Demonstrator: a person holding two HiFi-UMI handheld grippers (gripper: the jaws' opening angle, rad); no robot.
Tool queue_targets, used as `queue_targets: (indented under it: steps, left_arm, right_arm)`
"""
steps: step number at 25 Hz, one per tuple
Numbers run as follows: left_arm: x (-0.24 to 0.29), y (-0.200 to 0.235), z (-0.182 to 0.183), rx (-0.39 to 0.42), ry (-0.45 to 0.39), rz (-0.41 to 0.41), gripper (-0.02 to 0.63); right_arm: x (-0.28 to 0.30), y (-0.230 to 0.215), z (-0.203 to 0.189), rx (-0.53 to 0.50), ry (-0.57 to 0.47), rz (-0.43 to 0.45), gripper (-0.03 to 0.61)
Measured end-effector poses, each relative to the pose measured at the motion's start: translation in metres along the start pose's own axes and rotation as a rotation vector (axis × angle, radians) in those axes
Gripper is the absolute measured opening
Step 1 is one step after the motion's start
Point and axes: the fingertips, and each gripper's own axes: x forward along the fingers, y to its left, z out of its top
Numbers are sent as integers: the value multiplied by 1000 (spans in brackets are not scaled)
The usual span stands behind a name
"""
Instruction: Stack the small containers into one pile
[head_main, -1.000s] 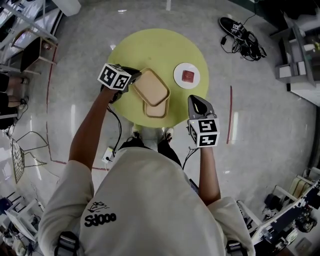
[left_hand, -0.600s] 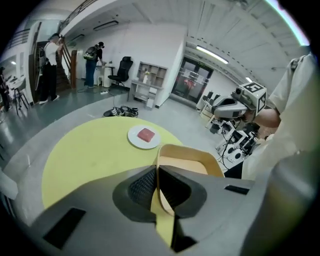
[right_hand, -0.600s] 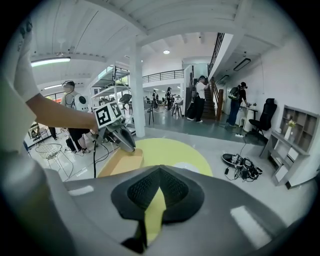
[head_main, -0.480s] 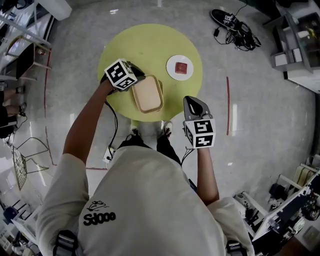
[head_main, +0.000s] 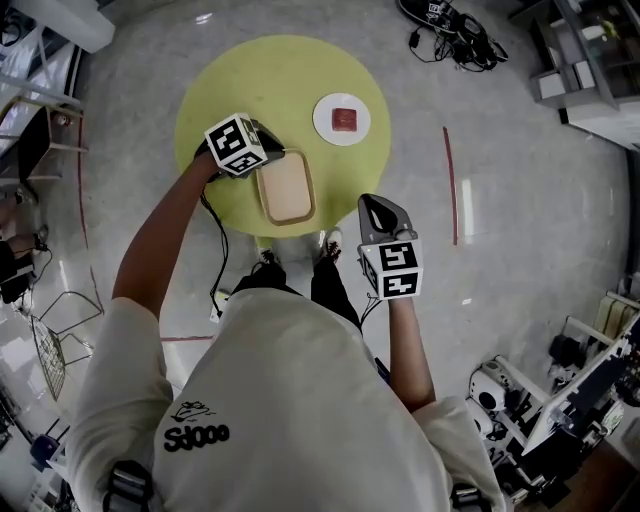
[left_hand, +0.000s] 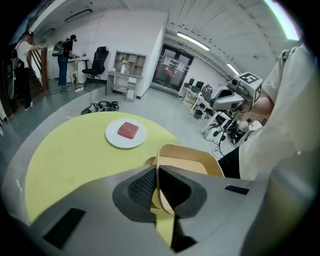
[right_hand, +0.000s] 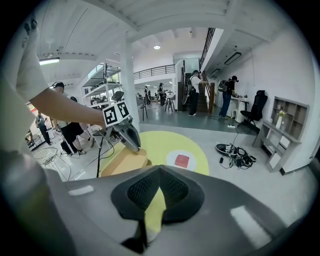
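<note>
A tan rectangular container (head_main: 286, 190) lies near the front edge of the round yellow table (head_main: 250, 80). It sits in or right over a second tan container, of which only a sliver of rim (left_hand: 149, 161) shows. My left gripper (head_main: 266, 160) is shut on the upper container's (left_hand: 192, 159) near-left rim; the thin wall runs between the pads (left_hand: 158, 172). My right gripper (head_main: 378, 206) hangs off the table's right front edge, shut and empty (right_hand: 159, 172). From the right gripper view, the containers (right_hand: 125, 161) and the left gripper (right_hand: 127, 137) show at left.
A white plate with a red cube (head_main: 341, 118) stands at the table's back right. Shoes and cables (head_main: 440, 15) lie on the floor beyond. A red tape line (head_main: 450, 185) runs to the right of the table. Shelving (head_main: 585, 60) stands at far right.
The upper container, held by my left gripper, has swung from skewed over the lower one to squarely on top, hiding it. The right gripper has stayed beside the table.
</note>
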Motion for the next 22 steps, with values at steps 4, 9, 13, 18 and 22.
queue_targets:
  steps: [4,9,13,18,22]
  left_arm:
    - [12,2,2,40,36,-14,21]
    - [20,7,2,78,65,-16,21]
    - [21,15,2,94,78,1,22]
    - [29,14,-3,112,102,-17,21]
    - [36,14,-6,112,108,-10,23]
  right_arm:
    - [1,0,-3,16,10,-4,9]
    - [3,1,-7,34,25,-7,9]
    - [5,1,-9,47,28,-2,9]
    - [12,0,-15,52,43,1,9]
    - [16,0,-15,49,45,6,9]
